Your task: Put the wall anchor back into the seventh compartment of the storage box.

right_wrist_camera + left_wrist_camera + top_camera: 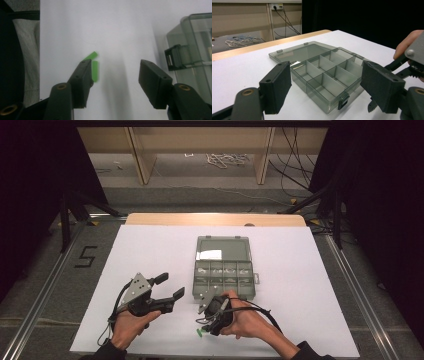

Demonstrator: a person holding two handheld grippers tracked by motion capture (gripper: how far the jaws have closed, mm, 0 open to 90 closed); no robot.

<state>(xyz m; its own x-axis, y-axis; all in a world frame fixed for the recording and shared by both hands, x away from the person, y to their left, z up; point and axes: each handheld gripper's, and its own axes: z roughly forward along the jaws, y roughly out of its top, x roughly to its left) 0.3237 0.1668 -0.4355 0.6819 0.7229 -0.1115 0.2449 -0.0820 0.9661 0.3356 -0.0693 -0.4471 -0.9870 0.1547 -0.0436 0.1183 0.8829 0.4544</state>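
The right gripper point(204, 324) is standing wide open, its jaws spread and gripping nothing, pointing down at the sheet near the table's front edge. In the right gripper view point(114, 82) two small green pieces point(93, 67) are lying on the white sheet point(112, 30) just ahead of the left-hand jaw, one partly hidden behind that jaw's tip; whether the jaw is touching it cannot be told. The pieces are blurred there, so their exact shape is unclear. In the high view the green pieces point(199, 333) are showing as a small spot just beside the right gripper, near the sheet's front edge and apart from the box.

The left gripper point(169, 287) is also hanging open, jaws parted and empty, held above the sheet to the left of the right gripper and aimed toward the box. In the left gripper view point(325, 87) its jaws are framing the box without touching it.

The box point(223, 275) is a smoky clear organiser lying open in the middle of the sheet, its lid point(222, 249) folded flat away from the person. Its tray point(327, 75) is divided into compartments in two rows, and a dark latch point(343, 100) is sitting on its near wall. The right gripper view is catching a corner of the box point(192, 42) with a latch, off to the right.

The sheet is covering a wooden table point(215, 219).
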